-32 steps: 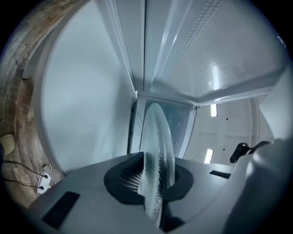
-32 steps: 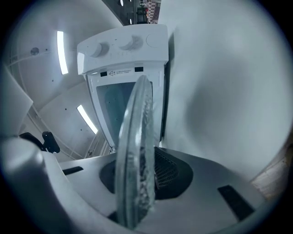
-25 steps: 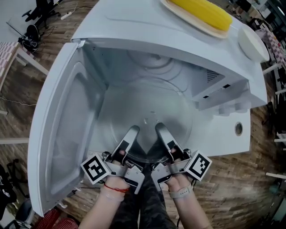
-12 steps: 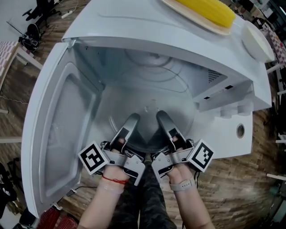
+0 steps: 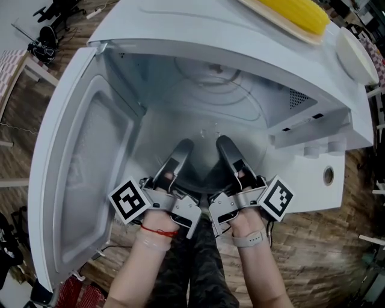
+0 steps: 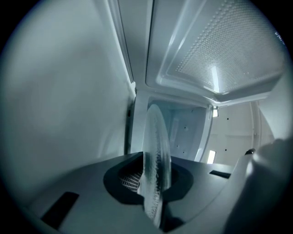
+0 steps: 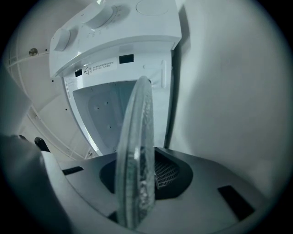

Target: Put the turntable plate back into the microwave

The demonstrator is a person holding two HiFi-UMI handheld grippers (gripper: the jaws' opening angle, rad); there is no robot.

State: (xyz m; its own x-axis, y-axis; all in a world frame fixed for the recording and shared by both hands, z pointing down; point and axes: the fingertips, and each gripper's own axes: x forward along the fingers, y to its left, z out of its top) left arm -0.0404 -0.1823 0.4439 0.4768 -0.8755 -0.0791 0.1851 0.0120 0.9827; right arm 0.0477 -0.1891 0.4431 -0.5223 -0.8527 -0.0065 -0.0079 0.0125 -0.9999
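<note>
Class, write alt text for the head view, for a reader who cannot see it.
The left gripper and right gripper clamp the near edge of a clear glass plate inside an open white microwave. Its door stands open at left, and yellow corn lies on top.

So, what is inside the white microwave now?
The clear round glass turntable plate, gripped at its near edge by the left claw and the right claw. What lies under it cannot be made out through the glass and the claws.
</note>
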